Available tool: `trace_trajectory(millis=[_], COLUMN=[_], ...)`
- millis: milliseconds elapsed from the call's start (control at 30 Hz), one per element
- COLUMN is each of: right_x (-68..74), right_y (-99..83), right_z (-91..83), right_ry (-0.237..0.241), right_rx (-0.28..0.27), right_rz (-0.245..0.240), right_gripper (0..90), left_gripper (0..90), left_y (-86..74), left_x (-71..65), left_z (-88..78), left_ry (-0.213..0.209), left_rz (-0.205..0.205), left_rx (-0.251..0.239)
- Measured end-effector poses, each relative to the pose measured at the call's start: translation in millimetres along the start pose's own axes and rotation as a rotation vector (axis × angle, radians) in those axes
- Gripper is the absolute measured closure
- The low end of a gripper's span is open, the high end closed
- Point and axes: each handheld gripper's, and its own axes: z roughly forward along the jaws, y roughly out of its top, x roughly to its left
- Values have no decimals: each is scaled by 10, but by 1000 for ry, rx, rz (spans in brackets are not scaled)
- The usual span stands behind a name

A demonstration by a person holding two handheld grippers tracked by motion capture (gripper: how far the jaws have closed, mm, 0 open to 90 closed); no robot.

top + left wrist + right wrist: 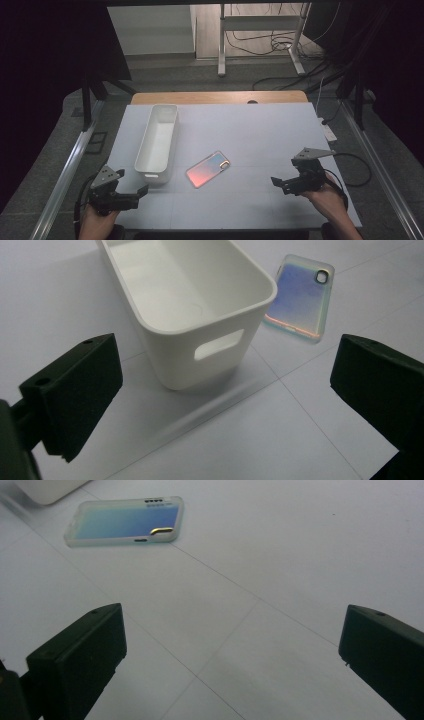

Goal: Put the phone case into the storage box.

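A phone case point(208, 169) with a pink-to-blue sheen lies flat near the middle of the white table point(260, 130). A long white bin point(158, 140) stands empty to its left, a handle slot in its near end. My left gripper point(142, 192) is held low at the front left, open, pointing at the bin's near end point(200, 340) with the case point(300, 300) beyond it. My right gripper point(278, 183) is at the front right, open, aimed toward the case point(125, 521) lying some way ahead. Nothing sits between either pair of jaws.
A wooden strip point(220, 97) runs along the table's far edge. Past it stand a white metal frame point(260, 35) and loose cables on the floor. Metal rails point(65, 170) flank the table on both sides. A cable point(357, 170) trails off the right gripper.
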Motion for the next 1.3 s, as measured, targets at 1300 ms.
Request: trace_trajectory(millis=[1300], right_x=[191], right_y=[378], right_z=[526], right_ry=[79], right_rx=[55], right_rz=[-94], right_gripper=[0], left_gripper=[6], left_y=[-6], left_x=[9], left_z=[-11], left_ry=[-1], left_rz=[-7], left_rx=[-10])
